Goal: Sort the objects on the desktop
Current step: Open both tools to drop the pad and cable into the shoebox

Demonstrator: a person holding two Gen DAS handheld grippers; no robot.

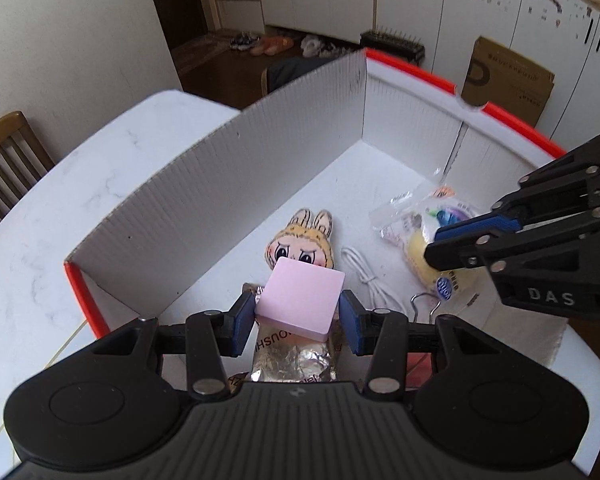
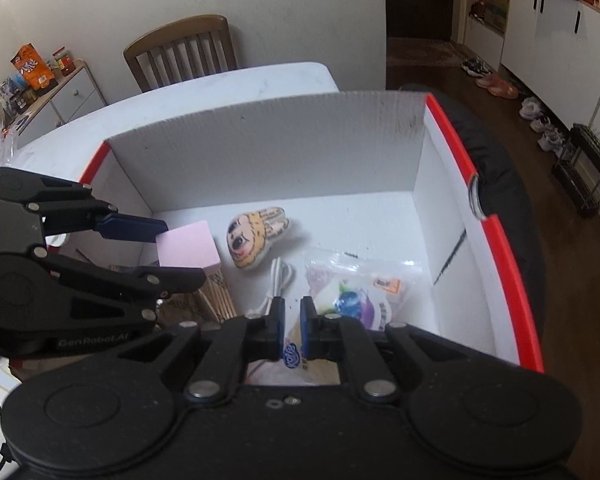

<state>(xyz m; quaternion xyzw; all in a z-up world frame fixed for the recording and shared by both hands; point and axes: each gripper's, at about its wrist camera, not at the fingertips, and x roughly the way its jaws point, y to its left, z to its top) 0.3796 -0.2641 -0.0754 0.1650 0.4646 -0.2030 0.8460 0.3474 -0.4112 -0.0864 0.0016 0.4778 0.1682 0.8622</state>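
Pink and flat, a pad (image 1: pixel 300 302) sits clamped between the blue fingers (image 1: pixel 242 322) of the left gripper (image 1: pixel 298 320), held above the inside of a white box (image 1: pixel 204 184) with red edges. Below it in the box lie a foil packet (image 1: pixel 292 364), a plush doll (image 1: pixel 300 240), a white cable (image 1: pixel 366 276) and a clear snack bag (image 1: pixel 420 228). The right gripper (image 1: pixel 436 246) reaches in from the right over that bag. The box stands on a white marble table (image 1: pixel 52 216).

From the right wrist, the right gripper (image 2: pixel 292 326) has its fingers (image 2: pixel 309 328) pressed nearly together on a thin fold of the snack bag (image 2: pixel 352 292), low in the box (image 2: pixel 268 148). The left gripper (image 2: pixel 180 254) comes in from the left, holding the pad (image 2: pixel 188 246) beside the doll (image 2: pixel 252 240). The cable (image 2: pixel 276 284) lies between doll and bag.
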